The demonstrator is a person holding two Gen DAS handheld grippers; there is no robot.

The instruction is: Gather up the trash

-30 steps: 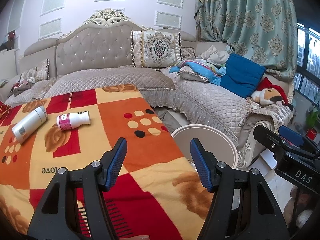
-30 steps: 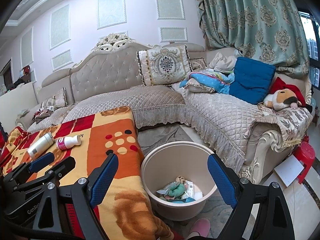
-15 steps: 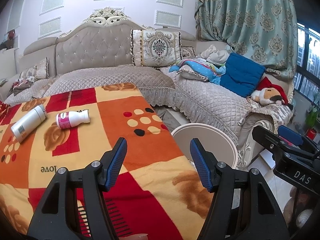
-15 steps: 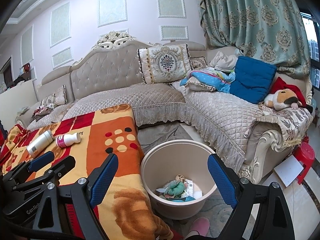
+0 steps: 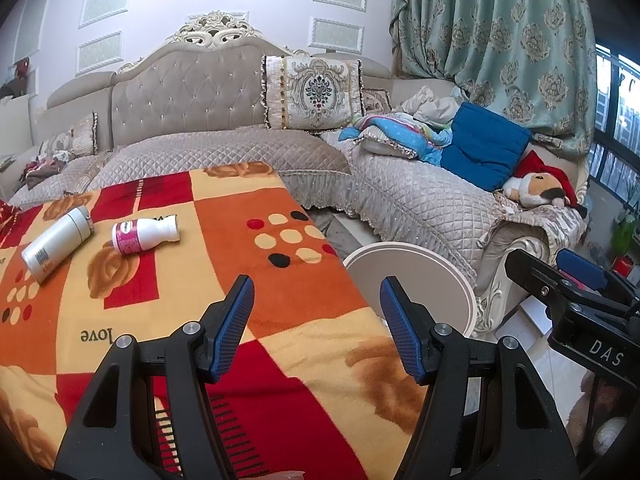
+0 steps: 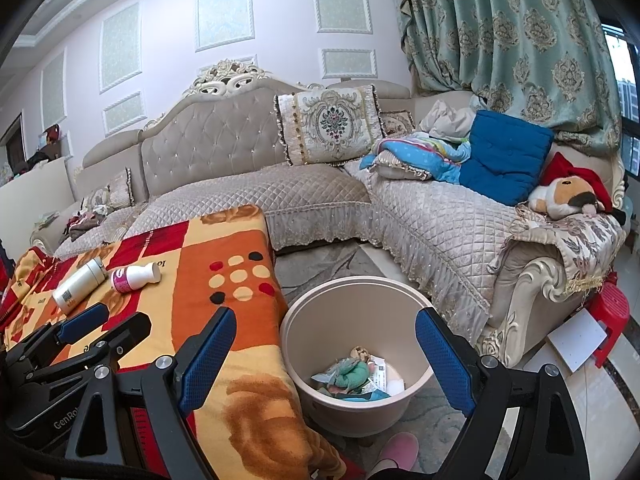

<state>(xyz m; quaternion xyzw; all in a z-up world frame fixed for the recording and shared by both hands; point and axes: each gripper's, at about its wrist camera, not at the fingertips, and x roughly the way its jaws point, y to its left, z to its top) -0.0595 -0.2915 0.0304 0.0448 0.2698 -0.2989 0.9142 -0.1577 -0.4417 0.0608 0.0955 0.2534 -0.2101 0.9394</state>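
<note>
Trash: two bottles lie on their sides on the blanket-covered worktop [image 5: 280, 320], far-left part, well ahead of your tools. The white bottle [image 5: 56, 244] is the larger; the pink bottle [image 5: 144, 235] lies just beside it, to its right, apart from it.
Bin: the bin [image 6: 356, 360] stands on the floor against the worktop's right edge, open-topped. In the right wrist view you see crumpled paper and wrappers [image 6: 356, 374] at its bottom.
Left tool: your left tool [image 5: 316, 320] is released, jaws spread wide, nothing between them. It hovers over the near part of the blanket, short of both bottles.
Right tool: your right tool [image 6: 322, 356] is also released and empty, jaws wide, held above and in front of the bin.
Done: some trash is already in the bin, so part of the job looks finished.
Left: both bottles are not yet collected; no other trash shows on the worktop in these views. You probably have two pickups and two drops remaining.
Next, as a judgement: reach the left tool forward and left to the pink bottle, the nearer one, and close across its body.
Risk: both bottles are round and lying down, so they may roll when nudged.
</note>
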